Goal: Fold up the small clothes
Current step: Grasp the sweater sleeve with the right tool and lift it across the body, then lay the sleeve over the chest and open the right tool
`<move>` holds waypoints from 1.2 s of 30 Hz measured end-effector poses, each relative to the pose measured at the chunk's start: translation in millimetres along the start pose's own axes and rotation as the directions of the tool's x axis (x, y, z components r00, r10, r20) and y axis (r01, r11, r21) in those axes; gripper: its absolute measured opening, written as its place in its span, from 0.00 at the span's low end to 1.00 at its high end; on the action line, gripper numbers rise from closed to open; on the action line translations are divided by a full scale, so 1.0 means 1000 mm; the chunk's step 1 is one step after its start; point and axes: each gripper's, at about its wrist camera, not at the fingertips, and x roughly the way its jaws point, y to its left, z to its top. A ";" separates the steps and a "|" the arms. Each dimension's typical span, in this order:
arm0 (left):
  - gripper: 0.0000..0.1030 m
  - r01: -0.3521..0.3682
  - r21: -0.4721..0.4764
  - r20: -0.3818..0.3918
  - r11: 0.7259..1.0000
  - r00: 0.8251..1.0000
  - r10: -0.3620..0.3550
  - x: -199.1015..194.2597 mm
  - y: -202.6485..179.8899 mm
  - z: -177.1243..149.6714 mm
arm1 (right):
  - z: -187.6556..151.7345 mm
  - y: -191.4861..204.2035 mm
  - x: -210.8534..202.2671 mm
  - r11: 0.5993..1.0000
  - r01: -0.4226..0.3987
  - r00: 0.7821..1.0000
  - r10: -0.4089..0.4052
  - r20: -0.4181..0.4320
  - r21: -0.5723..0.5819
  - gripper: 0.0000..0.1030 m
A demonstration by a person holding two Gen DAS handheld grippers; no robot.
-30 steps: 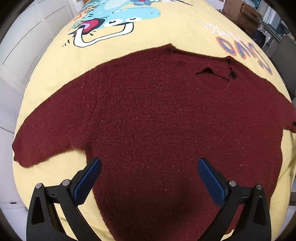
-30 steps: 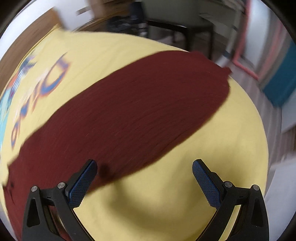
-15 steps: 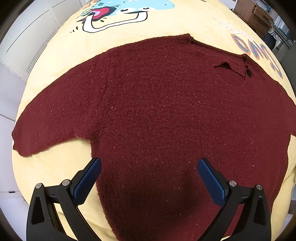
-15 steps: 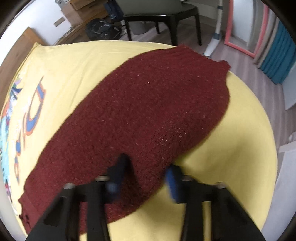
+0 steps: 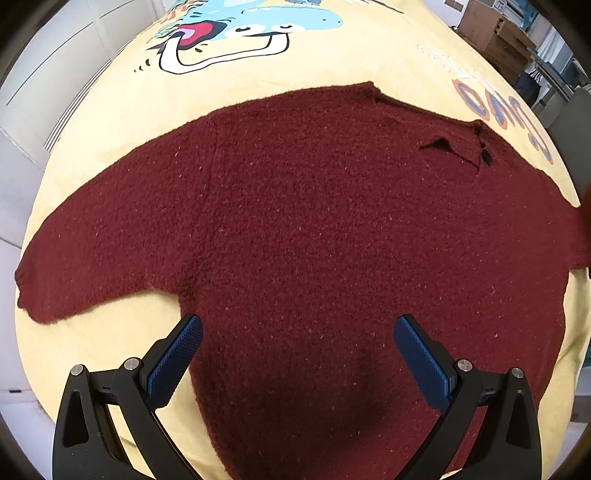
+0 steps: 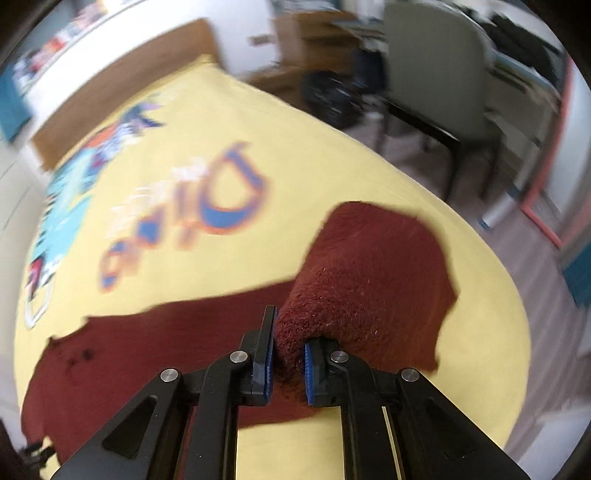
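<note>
While the dark red knit sweater (image 5: 314,240) lies spread flat on the yellow bedspread (image 5: 332,62) — body and one sleeve laid out, collar towards the cartoon print (image 5: 236,33) — your right gripper (image 6: 288,363) has its jaws pinched on the other sleeve (image 6: 369,280), a thick fold of knit clamped between the blue pads (image 6: 308,365) and bunched up off the cover. Your left gripper (image 5: 297,354) hangs above the sweater's lower body, jaws spread wide, nothing between them. Beyond the bed, blurred, a dark chair (image 6: 436,70) stands on the wood floor.
</note>
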 end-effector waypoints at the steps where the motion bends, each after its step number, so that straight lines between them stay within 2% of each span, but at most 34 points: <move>1: 0.99 0.003 0.004 0.005 1.000 1.000 -0.003 0.000 0.001 0.002 | -0.001 0.014 -0.006 1.000 -0.019 1.000 0.019 0.009 -0.022 0.12; 5: 0.99 0.005 0.004 0.024 1.000 1.000 -0.005 -0.004 0.010 0.008 | 0.005 0.078 -0.021 0.987 -0.116 0.993 0.119 0.023 -0.108 0.12; 11: 0.99 -0.004 -0.018 0.042 1.000 0.999 0.004 -0.004 0.028 0.013 | -0.007 0.169 -0.026 0.951 -0.216 0.976 0.219 -0.013 -0.220 0.12; 14: 0.99 -0.009 -0.024 0.041 1.000 0.999 0.010 -0.005 0.038 0.012 | -0.019 0.213 -0.019 0.928 -0.269 0.963 0.264 -0.056 -0.257 0.12; 17: 0.99 -0.022 -0.022 0.033 1.000 0.999 0.023 0.000 0.042 0.012 | -0.041 0.241 -0.009 0.908 -0.294 0.955 0.271 -0.119 -0.299 0.12; 22: 0.99 -0.032 -0.015 0.015 0.999 0.999 0.033 0.009 0.046 0.010 | -0.095 0.265 0.025 0.888 -0.314 0.937 0.231 -0.263 -0.336 0.12; 26: 0.99 -0.018 -0.014 0.004 1.000 1.000 0.018 0.014 0.045 0.009 | -0.136 0.269 0.059 0.890 -0.317 0.907 0.183 -0.380 -0.328 0.13; 31: 0.99 -0.015 -0.007 0.005 1.000 1.000 0.015 0.011 0.043 0.009 | -0.164 0.259 0.082 0.904 -0.291 0.887 0.133 -0.442 -0.313 0.17; 34: 0.99 -0.015 -0.004 0.009 1.000 1.000 0.015 0.008 0.039 0.011 | -0.169 0.259 0.088 0.904 -0.280 0.881 0.108 -0.460 -0.323 0.29; 36: 0.99 -0.016 -0.003 0.011 1.000 1.000 0.016 0.009 0.034 0.018 | -0.172 0.261 0.090 0.901 -0.270 0.878 0.086 -0.471 -0.339 0.57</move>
